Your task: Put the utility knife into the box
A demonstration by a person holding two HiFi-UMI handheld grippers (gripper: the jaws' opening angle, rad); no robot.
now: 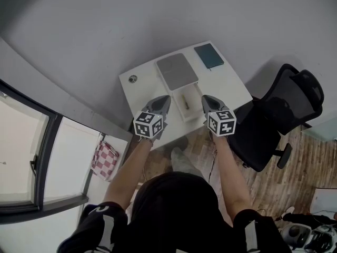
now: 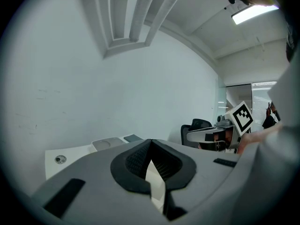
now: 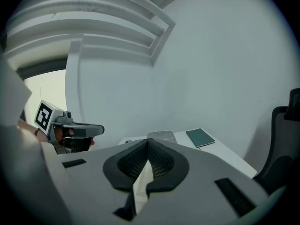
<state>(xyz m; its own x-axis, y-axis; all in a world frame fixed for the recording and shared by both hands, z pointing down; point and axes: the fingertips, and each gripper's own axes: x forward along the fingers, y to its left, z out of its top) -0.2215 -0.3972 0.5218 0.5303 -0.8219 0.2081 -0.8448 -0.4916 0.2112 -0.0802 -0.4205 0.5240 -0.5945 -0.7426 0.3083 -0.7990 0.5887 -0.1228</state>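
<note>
A narrow white open box (image 1: 186,103) sits at the near edge of the small white table (image 1: 145,86). In it lies a slim pale thing (image 1: 184,100), perhaps the utility knife; it is too small to be sure. My left gripper (image 1: 160,103) hovers just left of the box and my right gripper (image 1: 208,101) just right of it. Both point at the far wall. In the left gripper view the left gripper (image 2: 150,140) has its jaws shut with nothing between them. The right gripper (image 3: 148,140) shows the same in its own view.
A flat grey case (image 1: 177,71) lies behind the box, with a dark teal notebook (image 1: 208,56) to its right. A round cable hole (image 1: 132,79) marks the table's left side. A black office chair (image 1: 279,115) stands close on the right, over wooden flooring.
</note>
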